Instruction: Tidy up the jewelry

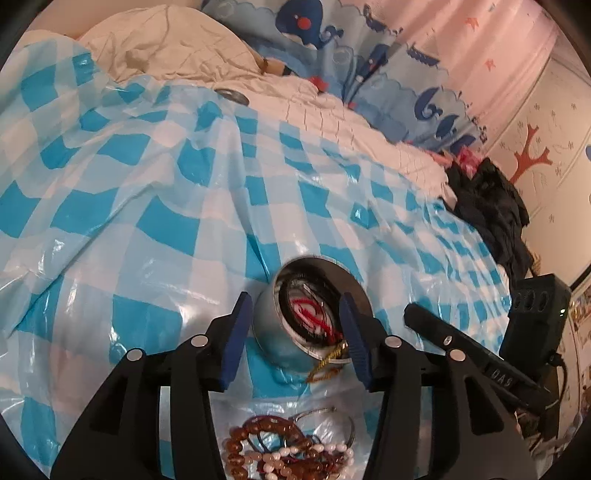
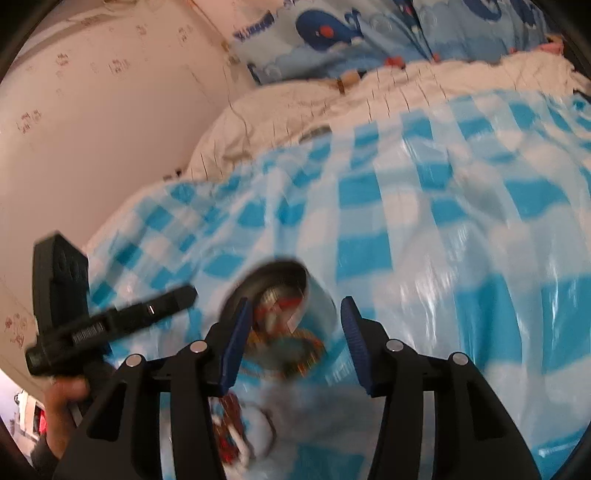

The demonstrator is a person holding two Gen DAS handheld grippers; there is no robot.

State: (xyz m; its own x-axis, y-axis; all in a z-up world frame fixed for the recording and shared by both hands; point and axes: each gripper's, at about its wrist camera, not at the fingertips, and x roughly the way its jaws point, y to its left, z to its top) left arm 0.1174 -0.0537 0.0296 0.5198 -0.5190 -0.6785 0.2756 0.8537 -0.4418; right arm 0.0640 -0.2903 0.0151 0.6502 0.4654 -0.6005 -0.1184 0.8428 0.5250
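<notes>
A round metal tin [image 1: 275,326] lies tipped on its side on the blue-and-white checked plastic sheet [image 1: 147,206], its mouth toward me. Red cord and a gold chain [image 1: 327,363] spill from it. My left gripper [image 1: 297,338] is open, its blue fingers on either side of the tin. A pile of brown and pink bead bracelets [image 1: 284,448] lies below it. In the right wrist view, which is blurred, my right gripper [image 2: 295,339] is open around the same tin [image 2: 317,295], with beads [image 2: 291,349] between the fingers and more jewelry [image 2: 231,430] below.
The sheet covers a bed with a cream quilt [image 1: 166,44] and whale-print bedding [image 1: 314,33]. A small metal lid [image 1: 232,96] lies at the sheet's far edge. Dark clothes [image 1: 491,206] sit at the right. The other gripper [image 2: 110,321] shows at the left, near a wall.
</notes>
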